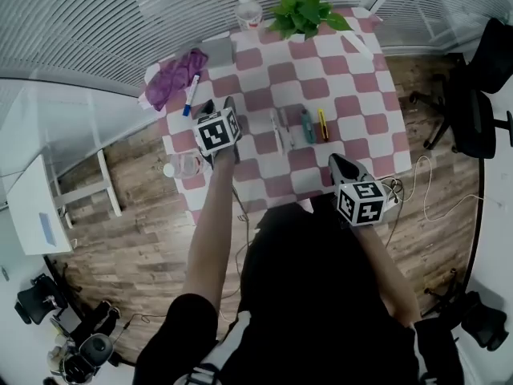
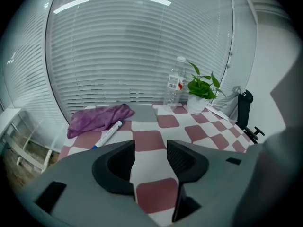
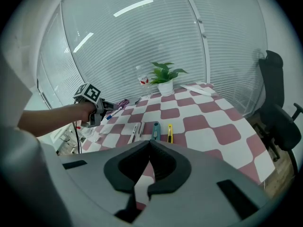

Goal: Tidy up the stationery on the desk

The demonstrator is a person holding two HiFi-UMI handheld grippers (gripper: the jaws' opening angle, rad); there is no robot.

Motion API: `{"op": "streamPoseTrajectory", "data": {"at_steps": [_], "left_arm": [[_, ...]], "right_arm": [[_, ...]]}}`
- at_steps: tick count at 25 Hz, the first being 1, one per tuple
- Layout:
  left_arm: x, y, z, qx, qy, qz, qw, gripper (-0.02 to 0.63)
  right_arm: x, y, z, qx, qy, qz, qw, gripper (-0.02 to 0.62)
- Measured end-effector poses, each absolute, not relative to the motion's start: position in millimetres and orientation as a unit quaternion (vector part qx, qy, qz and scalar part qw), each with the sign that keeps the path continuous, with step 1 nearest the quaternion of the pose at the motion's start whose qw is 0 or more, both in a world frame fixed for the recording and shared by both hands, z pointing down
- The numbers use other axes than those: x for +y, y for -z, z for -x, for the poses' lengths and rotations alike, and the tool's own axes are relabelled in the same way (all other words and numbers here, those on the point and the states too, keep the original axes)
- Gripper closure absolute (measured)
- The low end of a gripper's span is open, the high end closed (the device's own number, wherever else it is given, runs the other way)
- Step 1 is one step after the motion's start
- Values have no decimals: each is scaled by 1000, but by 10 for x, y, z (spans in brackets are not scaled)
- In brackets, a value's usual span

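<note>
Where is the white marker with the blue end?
In the head view the marker lies at the left of the checkered table, beside the purple cloth, just ahead of the left gripper.

Office: desk chair (image 1: 471, 107), window blinds (image 1: 96, 22)

No text, label or number can be read.

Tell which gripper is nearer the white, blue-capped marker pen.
Left. The left gripper hovers beside the white, blue-capped marker pen; the right gripper is at the near edge of the checkered table.
</note>
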State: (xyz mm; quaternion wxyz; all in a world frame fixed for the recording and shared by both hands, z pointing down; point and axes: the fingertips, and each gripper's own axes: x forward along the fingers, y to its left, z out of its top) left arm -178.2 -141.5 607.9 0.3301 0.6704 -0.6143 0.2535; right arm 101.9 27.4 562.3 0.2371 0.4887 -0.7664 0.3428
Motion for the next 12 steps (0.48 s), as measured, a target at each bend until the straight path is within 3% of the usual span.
{"op": "streamPoseTrajectory", "data": {"at_steps": [12], "left_arm": [[-1913, -6427, 2346, -632, -320, -626, 327, 370]], "right_arm": [[-1, -5614, -763, -764, -346, -488, 240, 574]]}}
